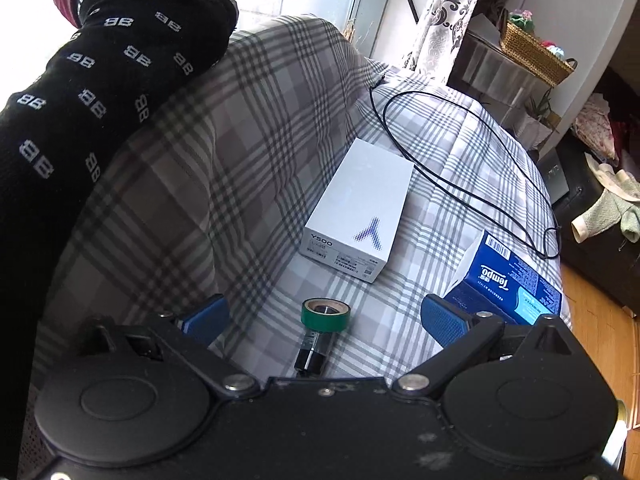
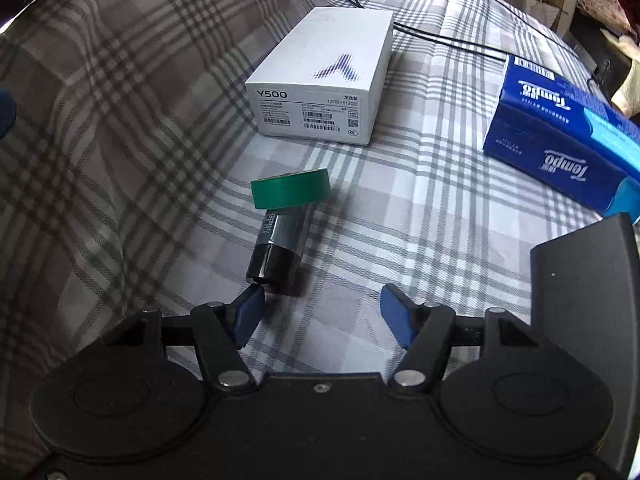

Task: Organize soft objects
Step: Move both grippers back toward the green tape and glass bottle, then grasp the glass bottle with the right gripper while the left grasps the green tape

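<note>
A blue Tempo tissue pack lies on the plaid bed sheet, just beyond my left gripper's right finger; it also shows at the right in the right wrist view. A plaid pillow rises at the left. My left gripper is open and empty above a green tape roll. My right gripper is open and empty, its left fingertip close to a black cylinder that lies against the tape roll.
A white Y500 phone box lies mid-bed, also in the right view. A black cable loops behind it. A black patterned garment hangs at the upper left. A wicker basket and a dark cabinet stand past the bed.
</note>
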Available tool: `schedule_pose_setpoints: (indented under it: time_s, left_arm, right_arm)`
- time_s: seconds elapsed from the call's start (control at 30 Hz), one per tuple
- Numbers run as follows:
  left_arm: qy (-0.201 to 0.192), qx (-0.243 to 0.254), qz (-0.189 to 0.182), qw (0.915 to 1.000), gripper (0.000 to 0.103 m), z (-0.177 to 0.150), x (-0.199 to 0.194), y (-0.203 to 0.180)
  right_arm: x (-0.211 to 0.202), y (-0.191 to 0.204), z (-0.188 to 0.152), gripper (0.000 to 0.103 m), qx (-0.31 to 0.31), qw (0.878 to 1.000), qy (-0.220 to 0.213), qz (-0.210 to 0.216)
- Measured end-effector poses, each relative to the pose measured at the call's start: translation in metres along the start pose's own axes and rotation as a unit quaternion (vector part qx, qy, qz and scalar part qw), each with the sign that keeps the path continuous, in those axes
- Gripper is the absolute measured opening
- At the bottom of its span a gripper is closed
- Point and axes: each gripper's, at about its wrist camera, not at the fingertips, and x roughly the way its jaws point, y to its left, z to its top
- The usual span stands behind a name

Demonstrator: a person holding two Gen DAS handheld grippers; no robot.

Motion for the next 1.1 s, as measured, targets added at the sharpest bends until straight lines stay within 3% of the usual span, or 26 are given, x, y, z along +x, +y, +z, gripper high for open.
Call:
schedule_pose_setpoints:
  time_s: [0.07, 0.23, 0.57, 0.83, 1.0, 1.07, 1.1]
  left_arm:
    - [-0.003, 0.008, 0.007, 0.9999, 0.102, 0.000, -0.001, -0.003]
    - [-0.019, -0.013, -0.016, 0.9996, 0.102, 0.006, -0.015, 0.005]
    - [-0.026, -0.014, -0.021, 0.9994, 0.102, 0.007, -0.023, 0.007]
    - [-0.036, -0.023, -0.032, 0.9986, 0.102, 0.009, -0.034, 0.012]
    - [-0.040, -0.023, -0.038, 0.9982, 0.102, 0.009, -0.038, 0.012]
    - [-0.035, -0.021, -0.037, 0.9985, 0.102, 0.008, -0.035, 0.010]
    - [-0.033, -0.019, -0.037, 0.9986, 0.102, 0.008, -0.034, 0.010]
  right_arm:
    - [-0.002, 0.000, -0.002, 0.062, 0.004, 1.000, -0.003, -0.001]
    - [-0.012, -0.002, 0.000, 0.062, 0.011, 0.999, -0.041, 0.021]
    - [-0.004, 0.005, 0.006, 0.062, 0.059, 0.996, -0.019, 0.056]
    - [-0.006, -0.002, 0.016, 0.063, 0.126, 0.987, -0.058, 0.083]
    - [0.019, 0.008, 0.028, 0.063, 0.147, 0.987, -0.022, 0.062]
    - [0.026, 0.013, 0.026, 0.058, 0.129, 0.991, -0.018, 0.043]
    - [0.024, 0.017, 0.025, 0.045, 0.106, 0.993, -0.028, 0.031]
